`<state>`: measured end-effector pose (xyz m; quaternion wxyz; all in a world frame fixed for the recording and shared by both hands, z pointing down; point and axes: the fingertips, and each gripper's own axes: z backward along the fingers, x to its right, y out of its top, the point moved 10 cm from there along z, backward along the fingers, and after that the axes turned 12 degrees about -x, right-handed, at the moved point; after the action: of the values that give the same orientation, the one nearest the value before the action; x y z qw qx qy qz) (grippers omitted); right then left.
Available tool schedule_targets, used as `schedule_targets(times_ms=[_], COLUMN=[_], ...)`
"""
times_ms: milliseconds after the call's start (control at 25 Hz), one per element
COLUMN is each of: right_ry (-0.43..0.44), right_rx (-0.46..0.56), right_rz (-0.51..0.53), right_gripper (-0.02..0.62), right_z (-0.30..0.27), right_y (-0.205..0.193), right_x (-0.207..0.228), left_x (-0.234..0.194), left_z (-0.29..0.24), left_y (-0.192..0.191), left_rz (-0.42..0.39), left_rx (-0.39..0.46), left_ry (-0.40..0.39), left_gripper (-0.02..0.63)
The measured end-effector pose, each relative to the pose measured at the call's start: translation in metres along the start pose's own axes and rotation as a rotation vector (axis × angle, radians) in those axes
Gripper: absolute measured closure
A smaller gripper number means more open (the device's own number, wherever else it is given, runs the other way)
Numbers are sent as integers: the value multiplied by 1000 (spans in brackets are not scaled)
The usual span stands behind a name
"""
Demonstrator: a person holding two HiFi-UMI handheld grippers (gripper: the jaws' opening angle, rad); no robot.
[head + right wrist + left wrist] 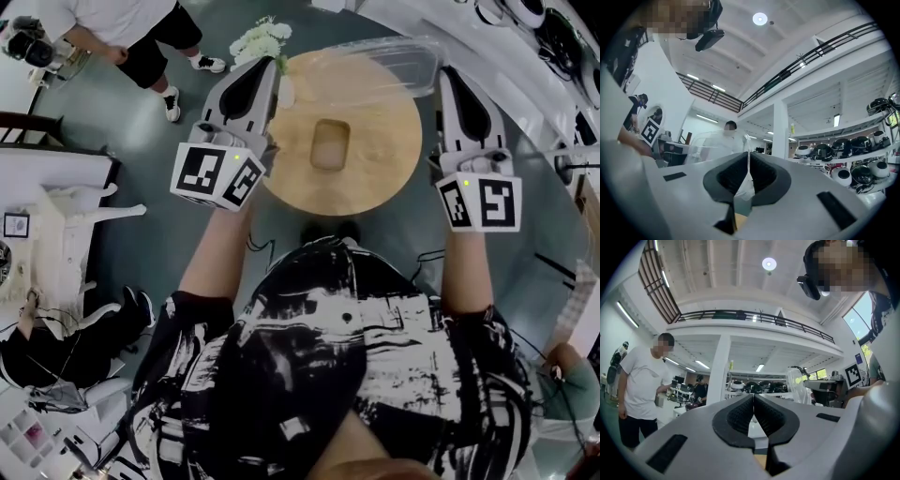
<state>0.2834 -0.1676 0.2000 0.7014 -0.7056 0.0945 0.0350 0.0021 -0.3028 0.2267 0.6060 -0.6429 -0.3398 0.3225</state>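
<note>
The left gripper (277, 66) covered part of the flowers (261, 39) and one corner of the clear bag (394, 56), so whether its closed jaws pinched the film could not be told. The person's shirt (328, 356) hid the table's (384, 159) near edge. The bag's other end vanished behind the right gripper (447, 75).

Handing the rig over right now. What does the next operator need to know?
Right tool: shut on the clear plastic bag, film pinched in its jaws.
Left tool: jaws together near the bag's other end; whether it pinches film is unclear.
Bag spans over the round table at its far edge; small tray sits at the centre.
Done: bag held up. Left: probably confirm the left grip first.
</note>
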Motion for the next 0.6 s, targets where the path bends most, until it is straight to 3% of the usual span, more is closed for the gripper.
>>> schedule_targets(times_ms=[600], right_ry=[14], right_rx=[21], right_rz=[7], right_gripper=[580], right_z=[0], right_y=[6], right_x=[2], left_x=[5], left_z=[5], left_y=[4], left_rz=[-12], left_rx=[4], left_ry=[13], left_gripper=[604])
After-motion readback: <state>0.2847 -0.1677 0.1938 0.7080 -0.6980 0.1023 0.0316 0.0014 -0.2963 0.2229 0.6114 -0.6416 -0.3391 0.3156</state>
